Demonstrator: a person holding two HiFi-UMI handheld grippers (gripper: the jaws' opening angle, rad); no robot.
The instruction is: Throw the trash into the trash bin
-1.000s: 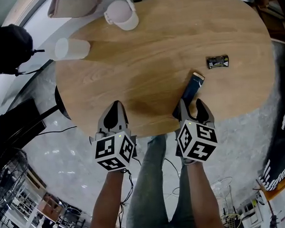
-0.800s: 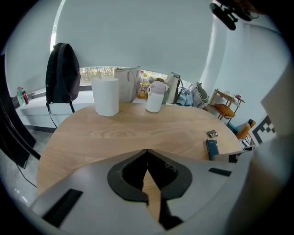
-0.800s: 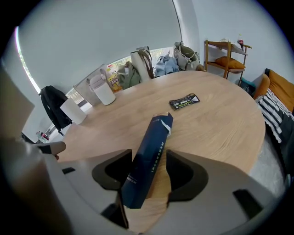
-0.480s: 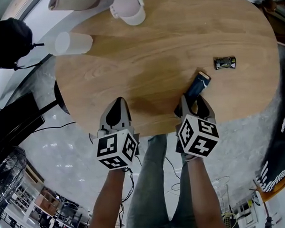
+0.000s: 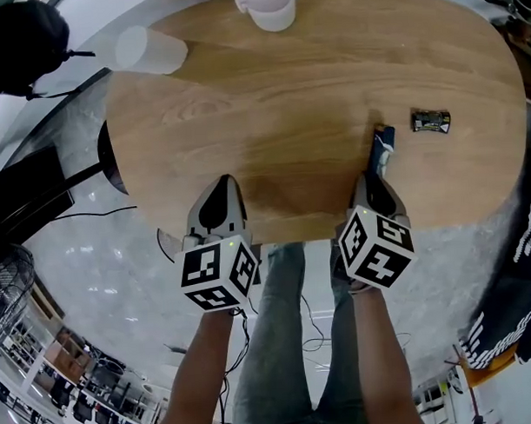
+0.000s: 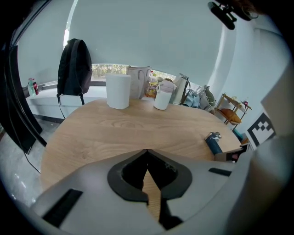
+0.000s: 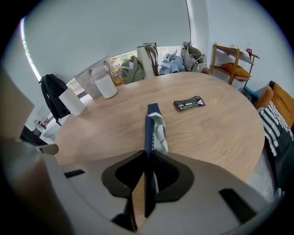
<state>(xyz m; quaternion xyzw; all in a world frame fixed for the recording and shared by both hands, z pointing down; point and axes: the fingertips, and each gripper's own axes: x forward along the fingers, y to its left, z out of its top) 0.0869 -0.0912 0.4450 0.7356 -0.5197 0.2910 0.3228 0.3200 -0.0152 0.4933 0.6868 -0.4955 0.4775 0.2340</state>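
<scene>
In the head view, a wooden tabletop (image 5: 279, 102) fills the upper frame, with both grippers at its near edge, low in the picture. The left gripper (image 5: 222, 182) hangs at lower left over bare wood, well apart from any trash. The right gripper (image 5: 375, 179), lower right, has the near end of a blue wrapper (image 5: 382, 147) between its jaws, and the rest of the wrapper runs up the frame from them. A smaller dark wrapper (image 5: 430, 120) lies to the upper right of it, untouched. A clear cup (image 5: 151, 50) lies on its side at upper left and a white jug (image 5: 267, 7) stands at the top edge. In the left gripper view, the jaws meet at their tips with nothing between them, and a backpack (image 6: 73, 69) hangs at upper left. In the right gripper view, the jaws have just been closing and now pinch the blue wrapper edge-on at frame centre, with the dark wrapper beyond it to the upper right. No view shows a bin. As I judge it, the task has barely begun: one piece is gripped but not yet lifted or carried, and the dark wrapper remains to be picked up and binned.
</scene>
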